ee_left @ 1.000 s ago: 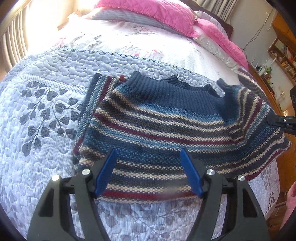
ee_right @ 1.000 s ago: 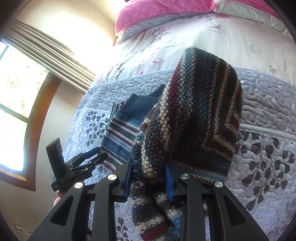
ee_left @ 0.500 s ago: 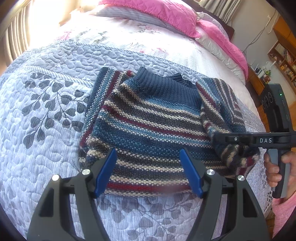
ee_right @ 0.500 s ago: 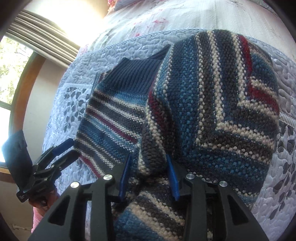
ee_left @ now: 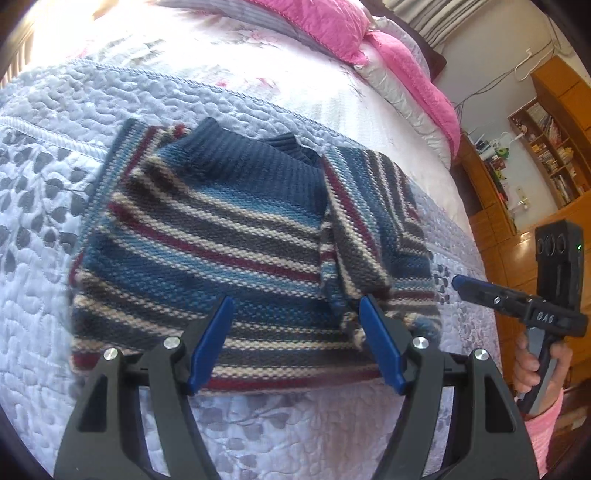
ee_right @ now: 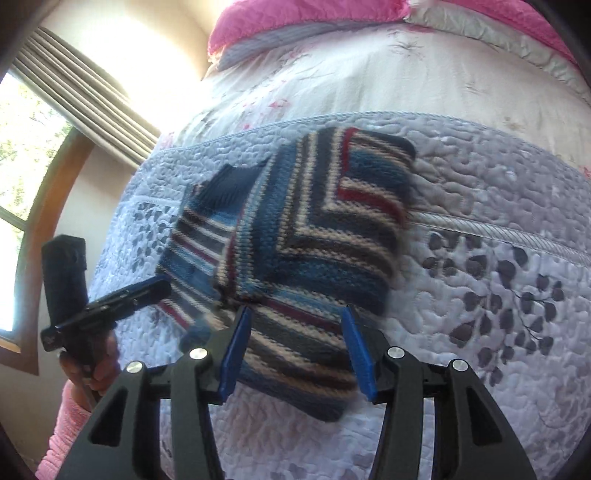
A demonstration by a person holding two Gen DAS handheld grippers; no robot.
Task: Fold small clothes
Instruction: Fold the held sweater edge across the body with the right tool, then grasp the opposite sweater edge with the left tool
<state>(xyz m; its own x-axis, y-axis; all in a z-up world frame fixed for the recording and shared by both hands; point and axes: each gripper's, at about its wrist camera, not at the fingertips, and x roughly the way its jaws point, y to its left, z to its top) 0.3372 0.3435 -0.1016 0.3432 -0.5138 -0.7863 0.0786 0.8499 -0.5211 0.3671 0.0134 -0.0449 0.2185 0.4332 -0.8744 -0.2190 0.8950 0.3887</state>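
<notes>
Both my left gripper (ee_left: pixel 295 343) and right gripper (ee_right: pixel 295 350) hang released; the folded sleeve (ee_left: pixel 369 229), centre-right, could slide off the sweater (ee_left: pixel 207 236)

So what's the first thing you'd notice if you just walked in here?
The striped sweater lying on the grey leaf-print quilt, with one sleeve folded across its body. Next, the bright pink pillows at the far end of the bed, and both grippers, left and right, open over the sweater's near edge.
</notes>
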